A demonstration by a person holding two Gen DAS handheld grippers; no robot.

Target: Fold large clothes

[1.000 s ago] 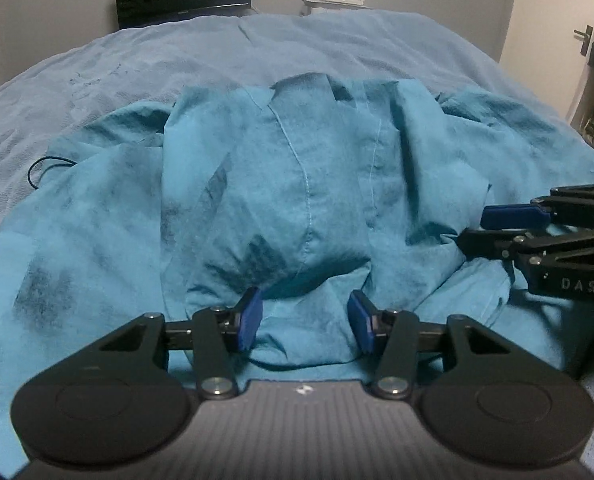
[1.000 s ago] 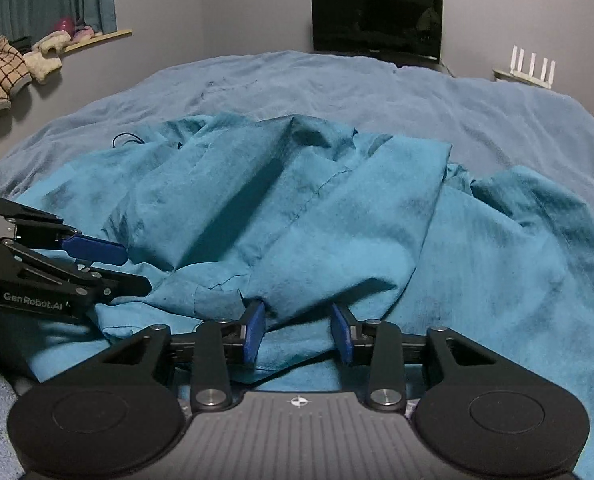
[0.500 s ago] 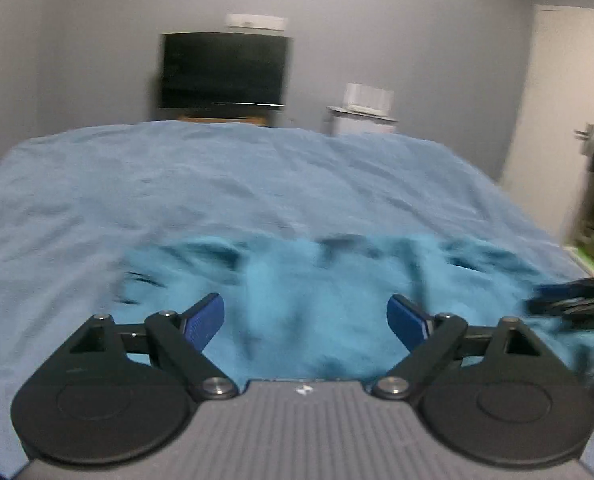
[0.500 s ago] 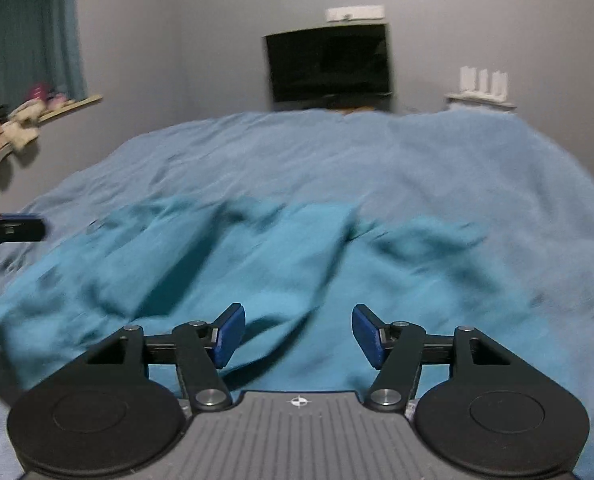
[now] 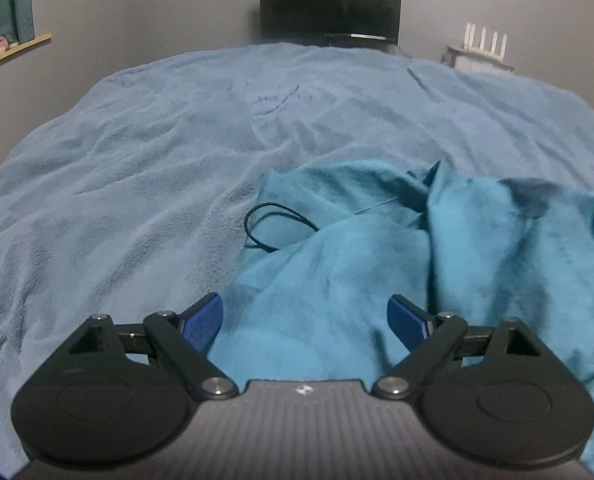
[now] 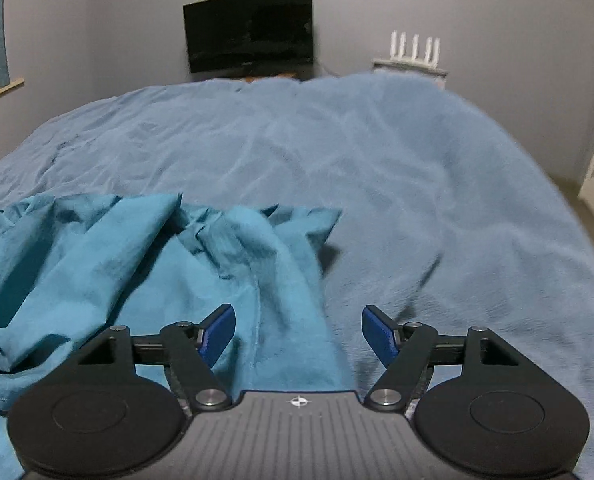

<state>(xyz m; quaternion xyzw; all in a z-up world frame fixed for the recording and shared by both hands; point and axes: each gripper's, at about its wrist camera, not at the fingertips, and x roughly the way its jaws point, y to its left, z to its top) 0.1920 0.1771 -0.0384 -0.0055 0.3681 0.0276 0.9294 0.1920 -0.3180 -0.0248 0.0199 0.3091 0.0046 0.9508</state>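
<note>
The teal garment (image 5: 377, 264) lay crumpled on the bed (image 5: 137, 184), bunched in loose ridges rather than spread flat, and it filled the lower right of the left wrist view and the lower left of the right wrist view (image 6: 145, 272). The left hand-held gripper (image 5: 305, 320) stood released, its blue pads (image 5: 201, 322) wide apart with cloth lying below the gap but nothing pinched between them; the right hand-held gripper (image 6: 299, 330) was likewise released, poised over the garment's right border where the teal cloth met the grey-blue bedcover. A thin black cord (image 5: 273, 226) looped on the bedcover at the garment's far left edge, touching or partly tucked under the fabric — which of the two could not be told. Beyond the bed a dark television (image 5: 329, 0) stood against the wall, with a white router (image 5: 483, 44) on a small stand to its right. The step in hand appeared to be a regrasp between folds: both tools free, each hovering at one side of the pile. The next move would likely call for finding two matching edges or corners in the rumpled cloth, closing each pair of pads on a single layer, and drawing the garment flat — while keeping the left pads clear of the cord.
</note>
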